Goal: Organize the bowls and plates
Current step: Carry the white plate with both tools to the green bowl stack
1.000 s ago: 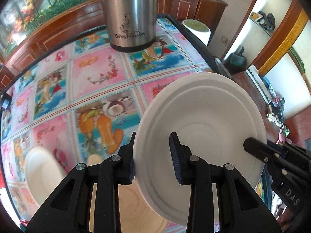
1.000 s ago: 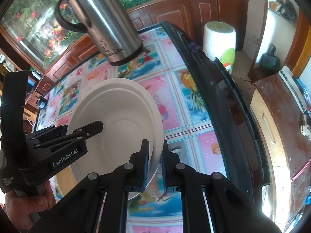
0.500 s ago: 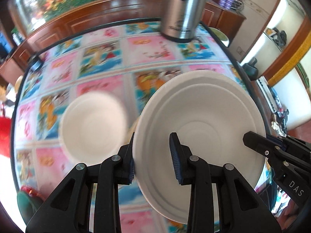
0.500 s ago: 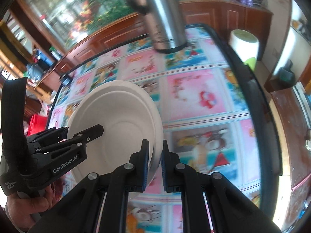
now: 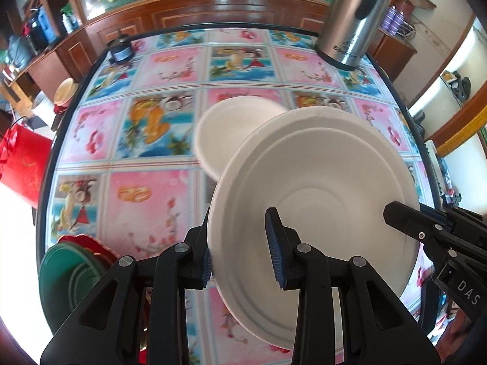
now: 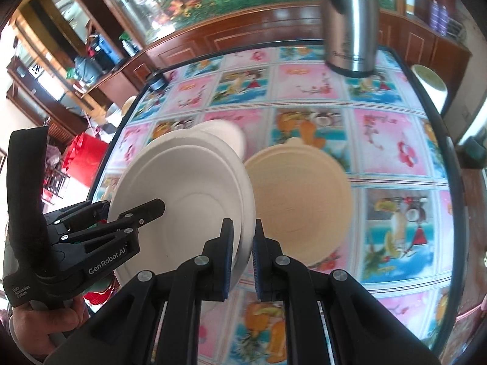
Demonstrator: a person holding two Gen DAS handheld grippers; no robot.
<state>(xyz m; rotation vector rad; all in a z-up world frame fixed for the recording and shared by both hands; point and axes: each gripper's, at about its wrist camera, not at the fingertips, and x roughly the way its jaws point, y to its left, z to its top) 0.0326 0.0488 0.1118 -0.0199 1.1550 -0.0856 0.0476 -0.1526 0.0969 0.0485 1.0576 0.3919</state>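
A stack of white plates (image 5: pixel 319 188) is held tilted above the table. My left gripper (image 5: pixel 240 261) stands open astride its left rim, one finger either side with a gap. My right gripper (image 6: pixel 243 252) is shut on the opposite rim of the same stack (image 6: pixel 182 194), and shows in the left wrist view (image 5: pixel 426 237) at the right. A white bowl (image 5: pixel 231 127) lies on the table behind the stack. A beige plate (image 6: pixel 301 200) lies on the table just right of the stack.
A steel thermos jug (image 5: pixel 353 21) stands at the table's far right corner. Green and red plates (image 5: pixel 73 276) are stacked at the near left edge. A small dark jar (image 5: pixel 121 51) sits at the far left corner. The patterned tablecloth (image 5: pixel 146 200) covers the table.
Both grippers have swung left with the plate stack. The thermos has shifted to the right of view, and the white bowl, beige plate and green and red plates have come into sight.
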